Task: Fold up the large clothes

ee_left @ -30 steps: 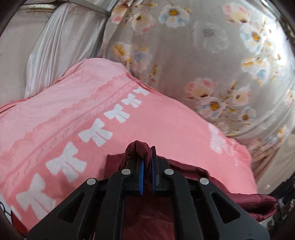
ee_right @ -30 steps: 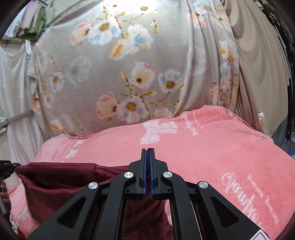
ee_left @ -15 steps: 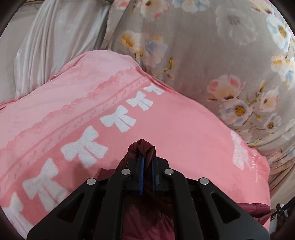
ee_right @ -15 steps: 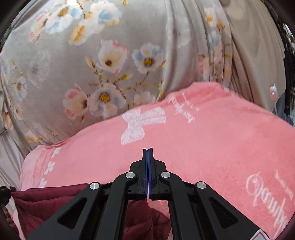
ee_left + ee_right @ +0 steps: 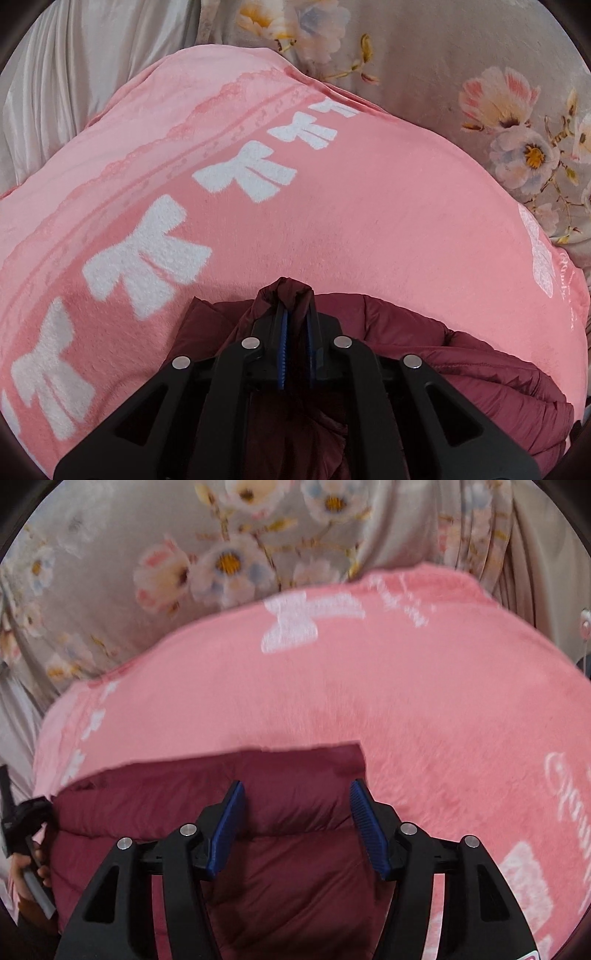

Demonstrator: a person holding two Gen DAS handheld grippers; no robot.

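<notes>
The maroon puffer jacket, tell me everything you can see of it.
The maroon puffer jacket is dark red, smooth and slightly shiny, quilted in padded bands. It lies on the pink bow-print blanket, its far edge straight with a square corner. The left gripper pinches a bunched fold at one end; the right gripper, jaws just opened, straddles it without pressing.

A maroon padded garment [image 5: 280,849] lies on a pink bow-printed blanket [image 5: 369,221].
</notes>
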